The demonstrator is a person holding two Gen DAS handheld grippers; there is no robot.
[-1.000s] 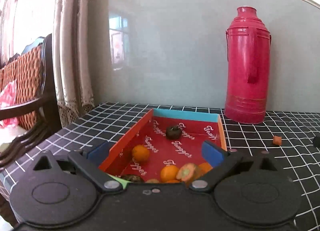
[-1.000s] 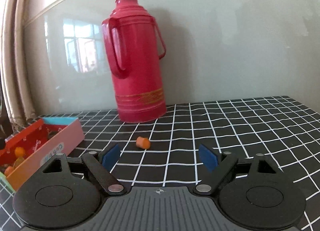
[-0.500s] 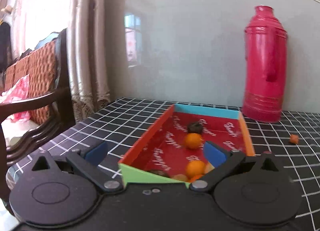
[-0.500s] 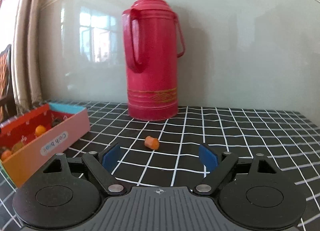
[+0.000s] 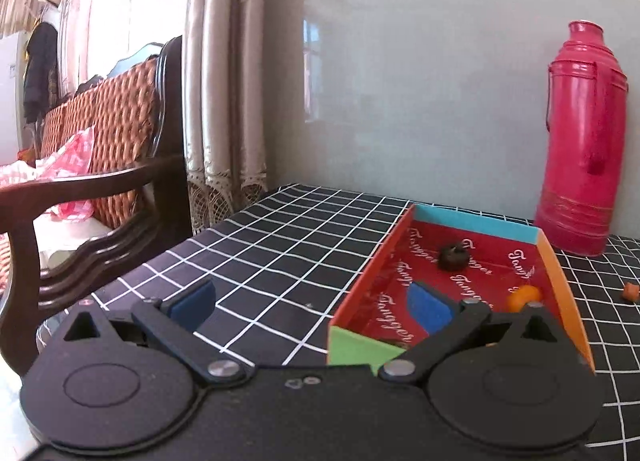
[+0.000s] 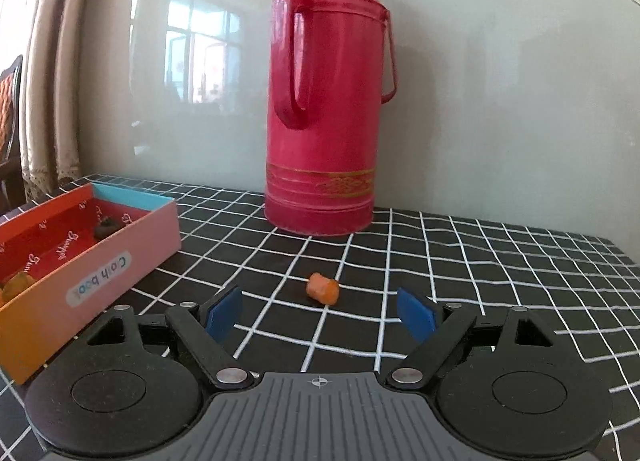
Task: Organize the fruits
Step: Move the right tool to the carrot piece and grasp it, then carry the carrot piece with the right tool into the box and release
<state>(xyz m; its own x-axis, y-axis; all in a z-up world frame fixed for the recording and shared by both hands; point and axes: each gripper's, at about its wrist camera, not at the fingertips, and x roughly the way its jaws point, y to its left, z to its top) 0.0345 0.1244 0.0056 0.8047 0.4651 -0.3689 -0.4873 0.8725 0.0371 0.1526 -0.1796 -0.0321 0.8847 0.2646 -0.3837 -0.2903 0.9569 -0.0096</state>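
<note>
flask (image 6: 324,109): glossy metal | box (image 6: 120,249): matt cardboard | tablecloth (image 6: 500,269): smooth cloth

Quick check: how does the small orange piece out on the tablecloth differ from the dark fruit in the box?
The orange piece is bright orange and stubby, cylinder-like; the dark fruit is nearly black and roundish. The orange piece lies loose on the checked tablecloth, in front of the red thermos; the dark fruit sits inside the box, near its far end. Both are small, and neither tool touches them.
</note>
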